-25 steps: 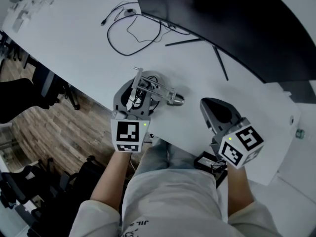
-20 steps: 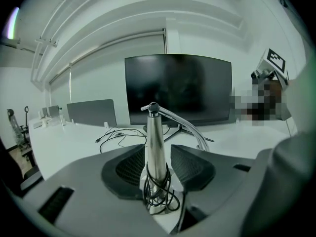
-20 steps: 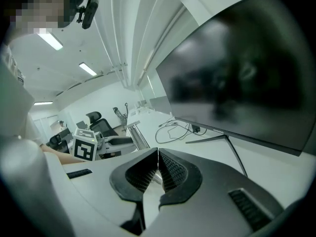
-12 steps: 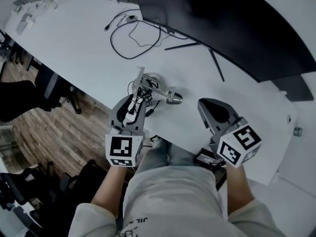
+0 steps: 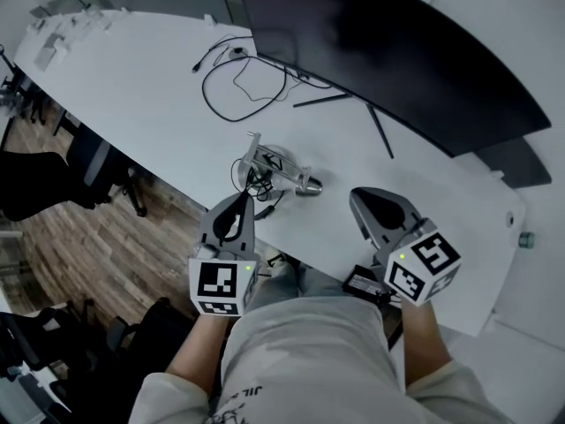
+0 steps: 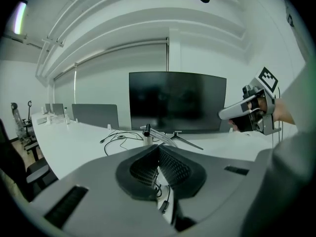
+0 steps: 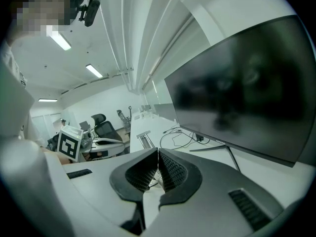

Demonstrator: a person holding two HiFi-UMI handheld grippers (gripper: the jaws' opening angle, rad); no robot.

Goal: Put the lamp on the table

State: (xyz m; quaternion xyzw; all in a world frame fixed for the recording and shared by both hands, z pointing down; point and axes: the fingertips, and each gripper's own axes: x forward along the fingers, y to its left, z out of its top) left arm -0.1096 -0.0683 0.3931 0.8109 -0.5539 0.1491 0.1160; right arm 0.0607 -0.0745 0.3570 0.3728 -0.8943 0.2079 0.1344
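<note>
Far left, off the tabletop's front-left edge: dark office chair (image 5: 40, 182) on wood-look floor. White table (image 5: 132, 87) runs from the back-left corner to the right. Black cable (image 5: 243, 78) lies in a loose loop towards the back edge, left of centre. Left gripper (image 5: 241, 201) hangs over the front edge, tips pointing at the lamp and stopping just short of it, not touching. Its jaws are closing and the ribbed pads already meet at the tips, with nothing between them (the left gripper view shows only the lamp's cord on the tabletop beyond the pads). Lamp (image 5: 275, 168) rests on the tabletop near the front edge, about mid-length. It has a round base, a thin metal arm and a chromed head pointing right, and its black cord is bunched at the near side. Right gripper (image 5: 359, 200) is over the front edge to the right of the lamp, apart from it. Its jaws are pressed together and it is empty. Along the back edge and off to the right is a large dark curved monitor (image 5: 397, 51) on thin splayed legs.
</note>
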